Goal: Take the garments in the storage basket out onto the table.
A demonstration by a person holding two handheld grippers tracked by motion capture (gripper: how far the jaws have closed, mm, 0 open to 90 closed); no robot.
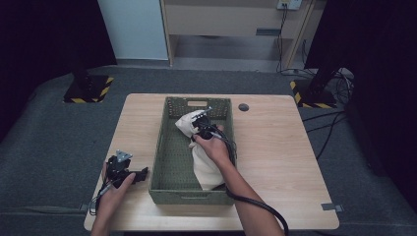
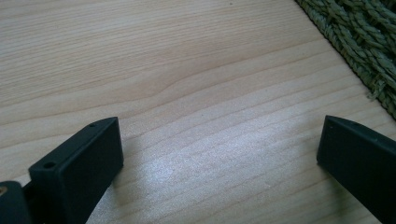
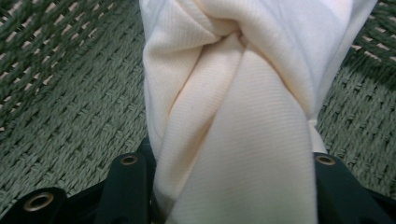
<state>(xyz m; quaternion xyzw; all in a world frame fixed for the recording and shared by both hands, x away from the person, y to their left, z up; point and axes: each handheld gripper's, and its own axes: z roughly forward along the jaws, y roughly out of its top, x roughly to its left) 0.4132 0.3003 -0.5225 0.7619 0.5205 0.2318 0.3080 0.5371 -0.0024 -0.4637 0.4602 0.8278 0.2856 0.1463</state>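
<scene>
Left gripper just sits on the desk beside the basket, jaws wide apart with nothing between them. Right gripper is down in the basket, jaws clamped on the bunched cream cloth.

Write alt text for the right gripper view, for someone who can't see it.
A bunched cream cloth is pinched between the right gripper's two black jaws, which press on it from both sides at the bottom of the frame. Behind it lies the woven green floor of a basket.
</scene>
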